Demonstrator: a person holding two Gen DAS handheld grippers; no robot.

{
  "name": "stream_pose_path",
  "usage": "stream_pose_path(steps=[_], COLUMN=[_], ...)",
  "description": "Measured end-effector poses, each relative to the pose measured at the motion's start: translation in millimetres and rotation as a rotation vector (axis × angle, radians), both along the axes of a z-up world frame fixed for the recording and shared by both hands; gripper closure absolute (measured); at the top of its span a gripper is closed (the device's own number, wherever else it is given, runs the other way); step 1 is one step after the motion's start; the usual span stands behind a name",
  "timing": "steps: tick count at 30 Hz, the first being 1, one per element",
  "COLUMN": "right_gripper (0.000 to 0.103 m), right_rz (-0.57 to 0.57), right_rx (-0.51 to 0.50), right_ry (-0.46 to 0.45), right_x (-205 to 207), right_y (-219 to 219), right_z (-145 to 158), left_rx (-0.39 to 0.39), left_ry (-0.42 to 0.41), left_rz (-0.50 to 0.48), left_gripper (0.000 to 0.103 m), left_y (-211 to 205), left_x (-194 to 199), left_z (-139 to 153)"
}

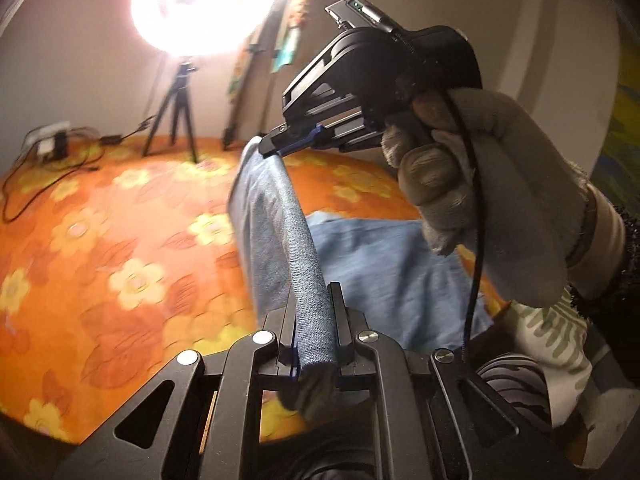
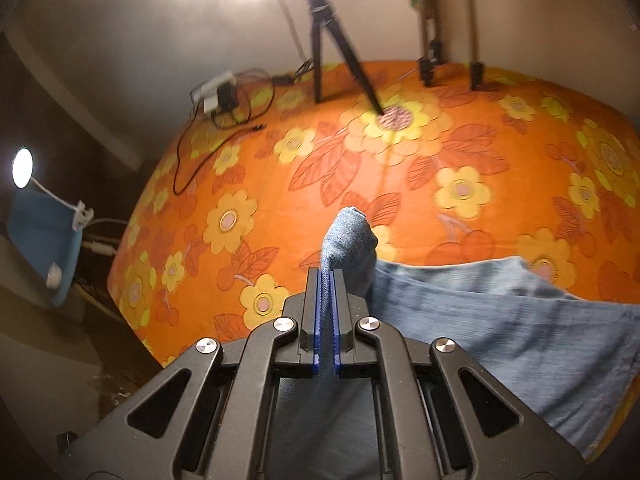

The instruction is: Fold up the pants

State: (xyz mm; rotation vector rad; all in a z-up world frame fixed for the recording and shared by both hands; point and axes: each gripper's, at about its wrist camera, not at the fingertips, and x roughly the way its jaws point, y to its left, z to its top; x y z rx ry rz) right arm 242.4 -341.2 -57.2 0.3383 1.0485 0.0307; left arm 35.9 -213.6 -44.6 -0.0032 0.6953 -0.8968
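Left gripper (image 1: 311, 316) pinches a rolled edge of the blue pants (image 1: 384, 264), and that taut edge runs up to the right gripper (image 1: 269, 147), which clamps the other end in a gloved hand (image 1: 492, 196). Below, the rest of the pants drape onto the orange flowered bed (image 2: 440, 168). Farther back a tripod (image 2: 332, 40) stands under what seems a round lamp (image 1: 204, 0).

One pair of blue denim pants (image 2: 500, 312) lies on one orange floral bedspread (image 2: 400, 168). Two grippers are in view: the left gripper (image 1: 314, 312) and the right gripper (image 2: 327, 276). One gloved hand (image 1: 500, 196) shows. One black tripod (image 2: 332, 48) and two stand legs (image 2: 428, 66) rest on the bedspread, under one bright studio lamp (image 1: 204, 4).
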Motion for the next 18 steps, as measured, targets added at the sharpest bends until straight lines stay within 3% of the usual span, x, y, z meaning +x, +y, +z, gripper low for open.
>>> stream_pose_path(steps=[18], right_gripper=[0.100], right_rz=[-0.181], right_rx=[0.018], right_ry=[-0.066], right_x=[-84.6], right_y=[-130.6], right_z=[22.1], left_rx=[0.026], left_ry=[-0.036], left_rz=[-0.235], left_gripper=[0.094], left_y=[-104.5], left_x=[-44.2], left_z=[5.9])
